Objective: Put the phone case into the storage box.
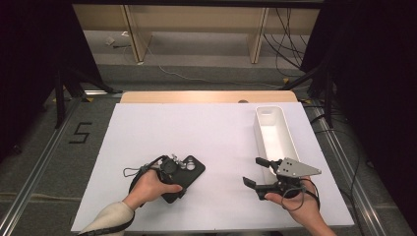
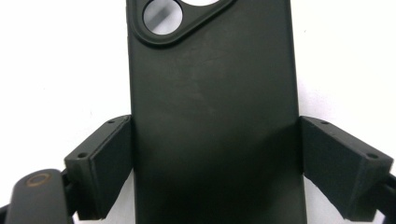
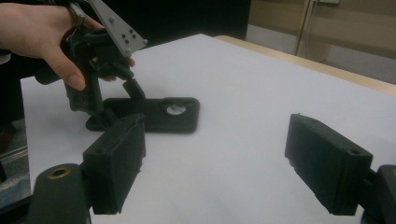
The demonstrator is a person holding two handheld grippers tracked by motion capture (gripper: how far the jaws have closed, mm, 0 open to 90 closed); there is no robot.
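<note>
Currently, left gripper (image 1: 183, 173): jaws closed against both long edges of black phone case (image 2: 212, 116), held by left hand (image 1: 150, 189).
Phone case: flat on white table (image 1: 211, 132), near-left area, camera cutout facing away.
Right gripper (image 1: 256, 171): jaws spread wide, gripping nothing, beside white tray (image 1: 290, 135).
Tray: right side, lengthwise.

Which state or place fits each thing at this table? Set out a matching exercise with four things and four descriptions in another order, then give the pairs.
Things:
1. phone case
2. white bin
3. left gripper
4. right gripper

Descriptions:
A. open, jaws around nothing
B. flat on the white table, camera cut-out away from the person
C. jaws at both long edges of the case
D. empty, at the table's right side

Pairs: 1-B, 2-D, 3-C, 4-A
</note>
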